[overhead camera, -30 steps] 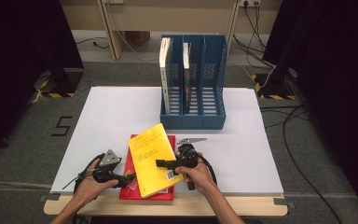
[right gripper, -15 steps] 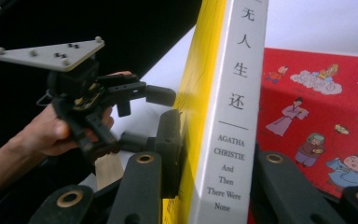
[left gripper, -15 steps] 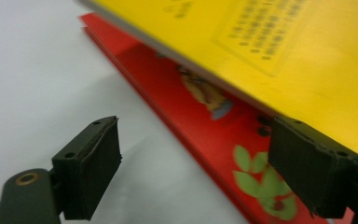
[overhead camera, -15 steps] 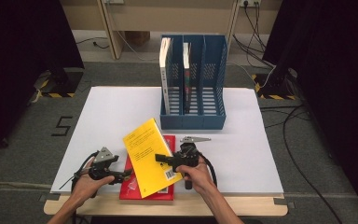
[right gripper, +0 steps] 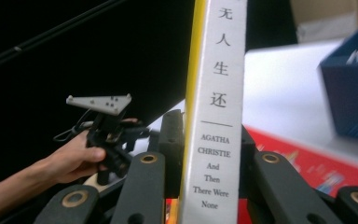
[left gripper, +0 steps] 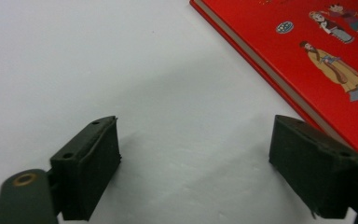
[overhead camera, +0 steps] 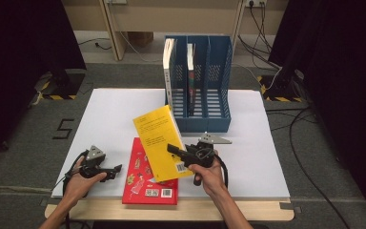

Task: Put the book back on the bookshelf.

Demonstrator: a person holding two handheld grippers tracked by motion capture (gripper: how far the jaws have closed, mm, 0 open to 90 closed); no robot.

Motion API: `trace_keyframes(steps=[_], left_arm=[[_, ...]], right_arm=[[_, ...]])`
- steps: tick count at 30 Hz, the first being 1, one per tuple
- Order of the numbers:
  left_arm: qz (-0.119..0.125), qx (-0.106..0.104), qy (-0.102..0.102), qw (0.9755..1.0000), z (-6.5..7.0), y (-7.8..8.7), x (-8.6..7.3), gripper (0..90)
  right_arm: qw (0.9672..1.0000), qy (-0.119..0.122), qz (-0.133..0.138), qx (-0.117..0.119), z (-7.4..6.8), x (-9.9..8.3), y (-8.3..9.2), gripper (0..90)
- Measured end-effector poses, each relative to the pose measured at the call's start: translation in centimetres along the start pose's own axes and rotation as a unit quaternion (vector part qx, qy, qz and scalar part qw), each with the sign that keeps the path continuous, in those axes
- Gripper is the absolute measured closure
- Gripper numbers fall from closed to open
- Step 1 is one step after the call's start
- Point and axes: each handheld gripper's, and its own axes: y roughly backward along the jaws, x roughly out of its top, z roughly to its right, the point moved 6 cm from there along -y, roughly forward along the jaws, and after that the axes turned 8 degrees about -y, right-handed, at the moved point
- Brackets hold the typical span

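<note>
Change since earlier: yellow book [overhead camera: 161, 142] now stands higher and more tilted off the red book [overhead camera: 150, 172] than a second ago; the left gripper [overhead camera: 116, 168] has drawn back to the left, away from both books.
Right gripper [overhead camera: 173, 148]: clenched on the yellow book; its jaws have just been closing, with the book between them. The right gripper view shows the pads pressing both sides of the book's white spine [right gripper: 214, 112], which reads "Agatha Christie, And Then There Were None".
Left gripper: released, nothing between its jaws; in the left gripper view they stand well apart over the bare white table [left gripper: 121, 70], with the red book's edge [left gripper: 317, 60] just beside one jaw. The jaws closed in, then opened again a little.
Yellow book, place: lifted clear at its far end, leaning over the red book's upper right part, between the person's hands and the blue file rack [overhead camera: 200, 86].
Red book: flat on the table near the front edge, cover up.
Blue file rack: upright at the back of the table, three slots; two books [overhead camera: 169, 71] stand in the left slots, the right slot holds nothing visible.
Hands: left hand [overhead camera: 81, 179] low at the front left, right hand [overhead camera: 206, 171] gripping its tool just right of the yellow book.
</note>
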Motion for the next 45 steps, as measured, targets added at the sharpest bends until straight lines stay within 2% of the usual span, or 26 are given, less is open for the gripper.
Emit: trace_keyframes(steps=[4, 7, 10, 16, 20, 22, 25, 30, 33, 37, 45], left_arm=[[-0.001, 0.001, 0.002, 1.0000, -0.6, 0.1, -0.2, 14.4], [0.003, 0.003, 0.007, 1.0000, -1.0, 0.1, -0.3, 14.8], [0.001, 0.006, 0.001, 1.0000, -0.9, 0.1, -0.3, 14.3], [0.001, 0.005, 0.002, 1.0000, -0.9, 0.1, -0.3, 14.2], [0.001, 0.005, 0.001, 1.0000, -0.9, 0.1, -0.3, 14.2], [0.001, 0.005, 0.001, 1.0000, -0.9, 0.1, -0.3, 14.2], [0.001, 0.006, 0.001, 1.0000, -0.9, 0.1, -0.3, 14.2], [0.002, 0.006, 0.001, 1.0000, -0.9, 0.1, -0.3, 14.2], [0.002, 0.006, 0.001, 1.0000, -0.9, 0.1, -0.3, 14.2], [0.002, 0.006, 0.000, 1.0000, -0.9, 0.1, -0.3, 14.3], [0.002, 0.007, -0.001, 1.0000, -0.9, 0.1, -0.3, 14.3]], right_arm=[[0.9988, 0.038, 0.025, -0.016, -0.2, 1.3, 1.0, 74.9], [0.9973, 0.051, 0.045, -0.026, 0.0, 2.1, 1.9, 75.1], [0.9945, 0.071, 0.064, -0.043, 0.4, 3.0, 2.8, 75.3], [0.9883, 0.097, 0.085, -0.081, 2.0, 3.9, 4.1, 75.7], [0.9855, 0.101, 0.095, -0.098, 3.2, 3.9, 4.6, 75.7], [0.9833, 0.113, 0.093, -0.108, 3.6, 3.8, 4.7, 75.7], [0.9818, 0.122, 0.092, -0.112, 4.2, 3.5, 4.7, 75.7], [0.9811, 0.134, 0.075, -0.118, 4.7, 2.8, 4.5, 75.7], [0.9811, 0.138, 0.075, -0.113, 4.6, 2.6, 4.8, 75.9], [0.9793, 0.148, 0.064, -0.122, 4.4, 2.2, 5.6, 76.0], [0.9783, 0.152, 0.052, -0.131, 4.0, 1.2, 7.2, 75.9]])
